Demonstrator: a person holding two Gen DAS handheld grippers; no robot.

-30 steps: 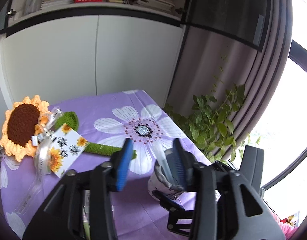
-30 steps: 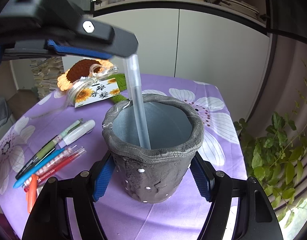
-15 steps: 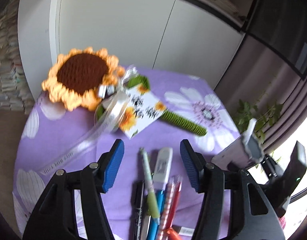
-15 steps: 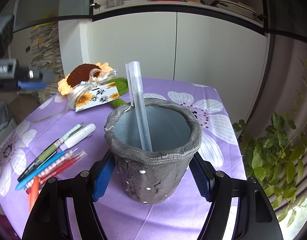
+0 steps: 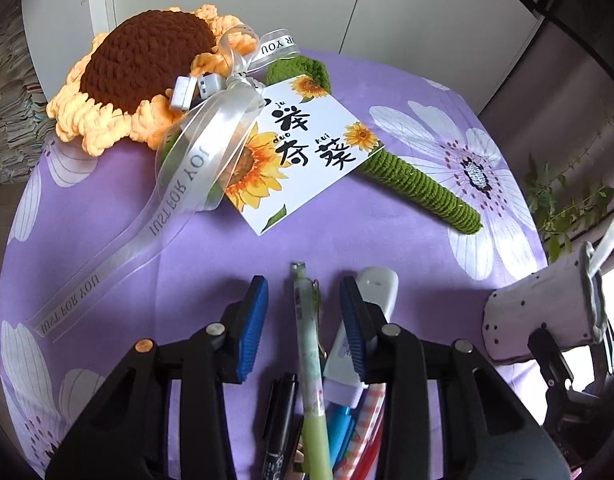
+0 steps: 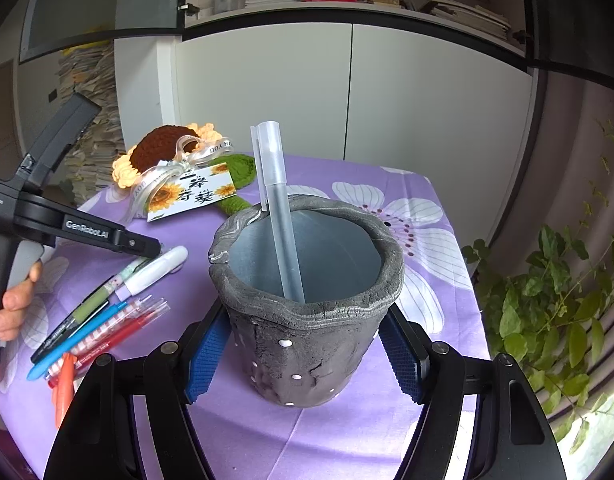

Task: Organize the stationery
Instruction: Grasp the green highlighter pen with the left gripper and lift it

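Purple floral tablecloth (image 5: 347,232) carries a crocheted sunflower (image 5: 143,64) and a row of pens. Left gripper (image 5: 305,320) hovers with fingers spread either side of the green pen (image 5: 311,344), not touching it. Right gripper (image 6: 303,356) is clamped on the grey pen pot (image 6: 307,320), which holds one frosted pen (image 6: 279,216) leaning upright

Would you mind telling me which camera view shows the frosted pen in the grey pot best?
The right wrist view: the frosted pen stands centred, visible from cap down into the grey pot. The left wrist view shows only its tip at the edge.
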